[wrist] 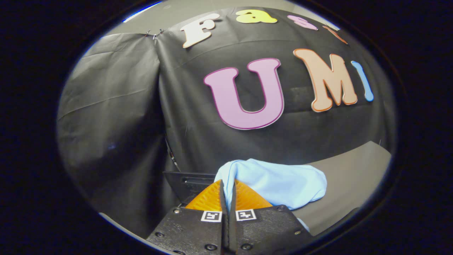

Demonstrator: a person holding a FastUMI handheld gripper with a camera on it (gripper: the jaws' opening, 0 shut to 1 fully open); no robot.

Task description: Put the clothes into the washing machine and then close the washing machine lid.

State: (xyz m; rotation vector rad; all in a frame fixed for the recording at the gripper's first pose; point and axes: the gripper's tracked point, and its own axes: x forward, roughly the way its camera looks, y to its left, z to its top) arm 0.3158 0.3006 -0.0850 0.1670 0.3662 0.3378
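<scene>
My gripper (228,186) shows at the bottom of the gripper view with its two orange ribbed fingers (208,198) pressed together. A light blue cloth (279,182) is pinched between them. A thin fold runs down the gap and the rest bunches out to the right of the fingertips, hanging above a grey surface (350,177). A dark panel with a slot (187,184), seemingly part of the washing machine, sits just beyond the left finger.
The black cloth wall of the booth stands close ahead and wraps round to the left. The grey surface stretches to the right under the cloth.
</scene>
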